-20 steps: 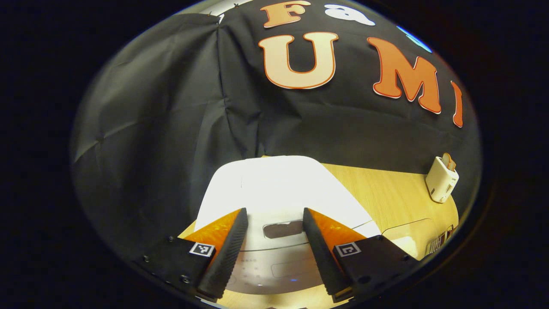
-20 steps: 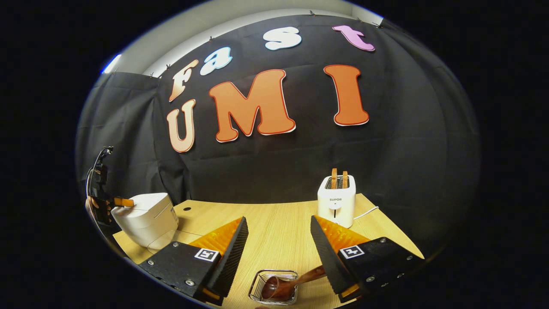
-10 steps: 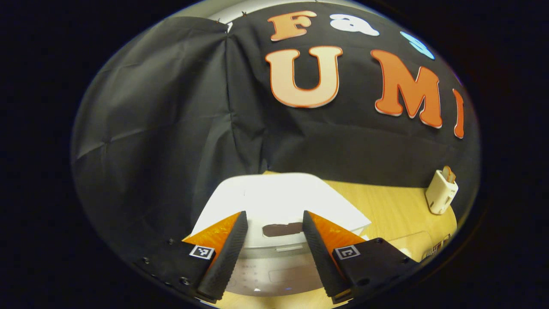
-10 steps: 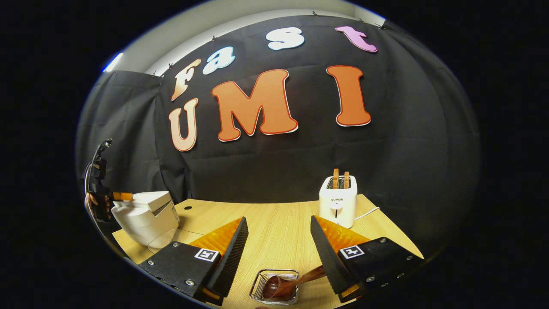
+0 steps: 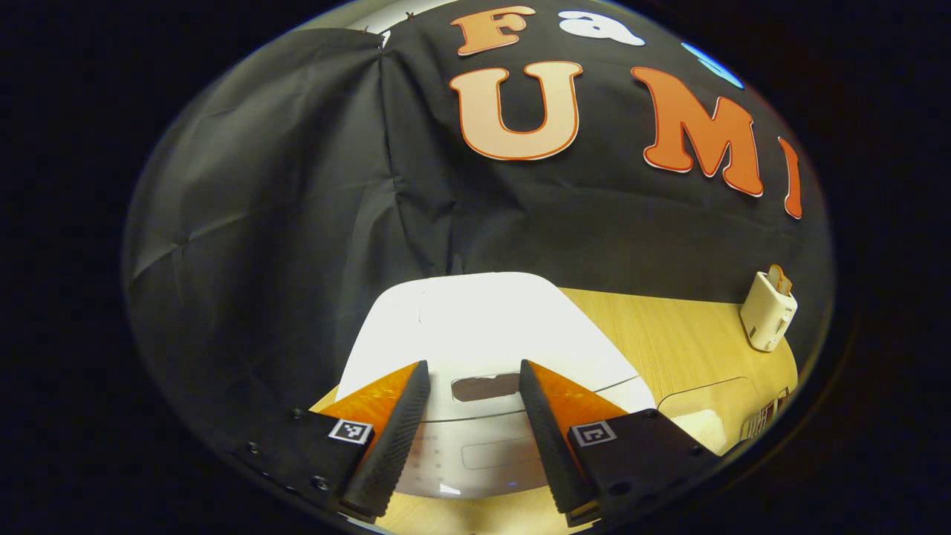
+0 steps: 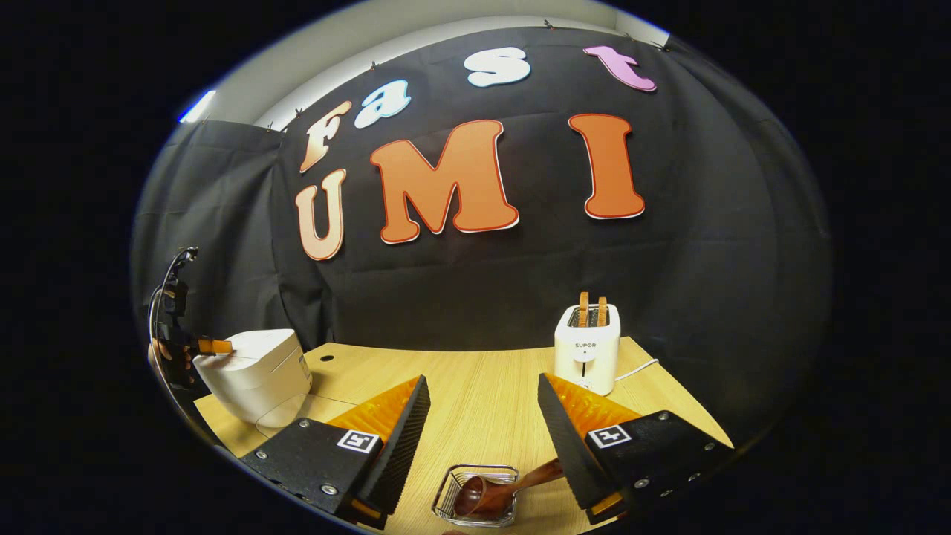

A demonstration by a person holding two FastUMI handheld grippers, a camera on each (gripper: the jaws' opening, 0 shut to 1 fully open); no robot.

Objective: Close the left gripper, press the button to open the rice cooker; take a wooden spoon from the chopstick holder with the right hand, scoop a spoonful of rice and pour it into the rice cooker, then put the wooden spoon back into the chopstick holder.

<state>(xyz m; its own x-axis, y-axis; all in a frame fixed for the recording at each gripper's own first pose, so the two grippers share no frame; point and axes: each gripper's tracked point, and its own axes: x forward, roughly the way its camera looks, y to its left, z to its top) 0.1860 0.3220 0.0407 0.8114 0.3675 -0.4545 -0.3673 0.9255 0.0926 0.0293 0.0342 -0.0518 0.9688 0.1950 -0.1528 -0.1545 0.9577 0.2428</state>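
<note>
Right gripper view: wooden table (image 6: 483, 386), black cloth wall (image 6: 706, 260), both grippers' jaws spread, unladen.

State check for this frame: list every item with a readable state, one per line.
left gripper: open, over the cooker.
right gripper: open, empty.
rice cooker: lid down.
wooden spoon: lying in the holder.
chopstick holder: on the table, holds the spoon.
toaster: two slices sticking up.

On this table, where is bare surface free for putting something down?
The widest bare stretch of table lies between the rice cooker and the toaster. The near edge is crowded: the chopstick holder with the wooden spoon sits there between the right gripper jaws.
</note>
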